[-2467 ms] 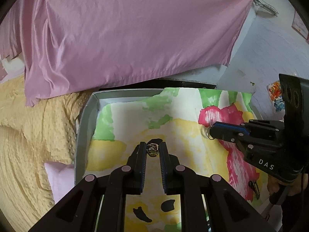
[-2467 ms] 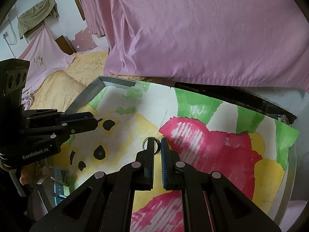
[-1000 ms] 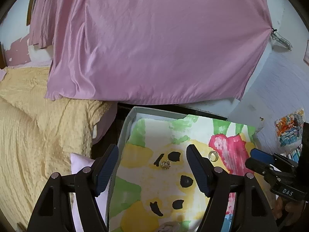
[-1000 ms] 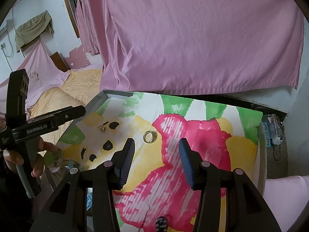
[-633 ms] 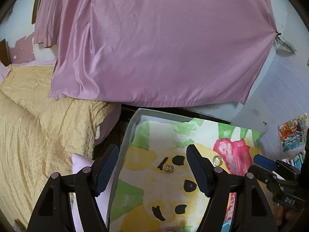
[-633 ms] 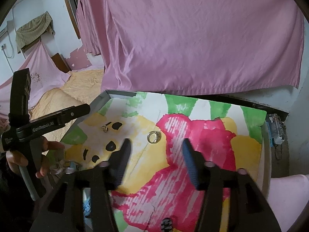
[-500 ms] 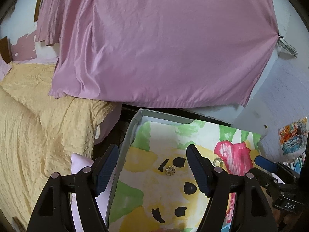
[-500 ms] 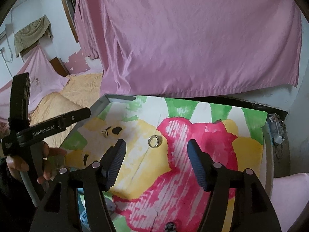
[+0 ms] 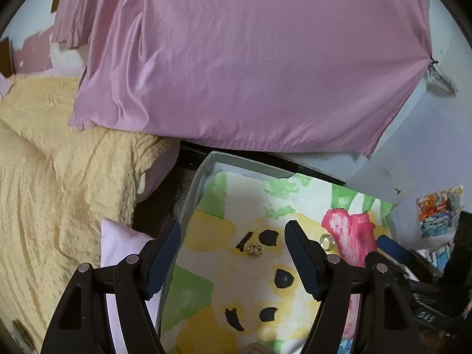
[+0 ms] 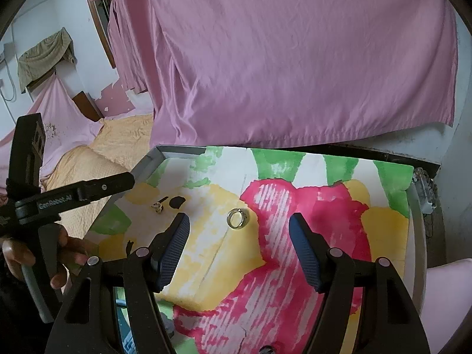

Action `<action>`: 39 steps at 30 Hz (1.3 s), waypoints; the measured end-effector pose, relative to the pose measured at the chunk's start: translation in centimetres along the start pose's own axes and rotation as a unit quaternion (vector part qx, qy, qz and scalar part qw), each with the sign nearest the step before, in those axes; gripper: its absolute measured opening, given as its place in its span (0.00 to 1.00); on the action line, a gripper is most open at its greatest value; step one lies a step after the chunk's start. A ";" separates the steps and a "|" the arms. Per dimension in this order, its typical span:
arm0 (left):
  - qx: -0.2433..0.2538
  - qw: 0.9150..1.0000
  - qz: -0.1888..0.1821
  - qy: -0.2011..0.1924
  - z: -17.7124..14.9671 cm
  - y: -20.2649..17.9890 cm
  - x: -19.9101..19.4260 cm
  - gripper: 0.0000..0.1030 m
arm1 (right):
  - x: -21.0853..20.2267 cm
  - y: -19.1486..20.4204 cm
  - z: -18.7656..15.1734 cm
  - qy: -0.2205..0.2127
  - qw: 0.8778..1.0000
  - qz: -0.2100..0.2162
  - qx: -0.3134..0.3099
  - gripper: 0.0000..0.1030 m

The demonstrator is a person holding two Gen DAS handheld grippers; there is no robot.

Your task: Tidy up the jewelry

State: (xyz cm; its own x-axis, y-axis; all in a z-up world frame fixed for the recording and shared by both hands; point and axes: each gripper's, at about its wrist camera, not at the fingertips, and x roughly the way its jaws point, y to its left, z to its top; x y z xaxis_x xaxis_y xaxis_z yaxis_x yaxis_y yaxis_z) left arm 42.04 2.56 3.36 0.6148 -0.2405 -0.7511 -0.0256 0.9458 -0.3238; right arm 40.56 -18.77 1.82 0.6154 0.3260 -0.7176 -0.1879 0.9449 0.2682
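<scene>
Both my jaws are empty, left gripper [image 9: 231, 255] wide, right gripper [image 10: 239, 246] opening, with the ring [image 10: 237, 219] and earring [image 9: 255, 250] lying apart on the painted sheet [image 10: 383, 221], so I'd retreat slowly without nudging either.

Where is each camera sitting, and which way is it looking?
Left wrist view: sits on the left claw, looking down along its open fingers at the painted sheet and small gold ring.
Right wrist view: sits on the right claw, its jaws opening and empty, looking down at the silver ring; a hand holding the left claw shows.
Both views share the sheet, both rings and the pink curtain.
</scene>
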 end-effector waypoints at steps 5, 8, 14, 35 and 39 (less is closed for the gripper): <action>-0.011 1.000 -0.017 0.017 -0.2 0.2 -0.2 0.68 | 0.2 0.6 0.0 0.000 1.000 0.006 -0.003 0.63; -0.015 0.999 -0.027 0.024 -0.4 0.1 -0.5 0.68 | 0.1 0.8 -0.1 -0.002 1.000 0.006 -0.003 0.63; -0.017 0.999 -0.041 0.016 -0.4 0.0 -2.0 0.68 | -0.4 1.0 -0.5 -0.008 1.000 0.006 -0.001 0.63; -0.014 0.998 -0.066 0.005 -4.4 0.9 -7.4 0.68 | -1.8 2.1 -1.7 -0.016 1.000 0.020 -0.009 0.63; -0.027 0.997 -0.065 0.006 -5.7 1.7 -7.2 0.68 | -1.9 2.3 -2.3 -0.015 1.000 0.020 -0.010 0.63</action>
State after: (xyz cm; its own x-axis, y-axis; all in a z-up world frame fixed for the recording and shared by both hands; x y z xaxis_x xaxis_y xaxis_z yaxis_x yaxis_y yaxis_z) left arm 33.13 4.63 4.97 0.6058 -0.3636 -0.7077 0.0106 0.8931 -0.4498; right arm 37.17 -17.14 2.28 0.6301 0.3621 -0.6869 -0.2270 0.9319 0.2830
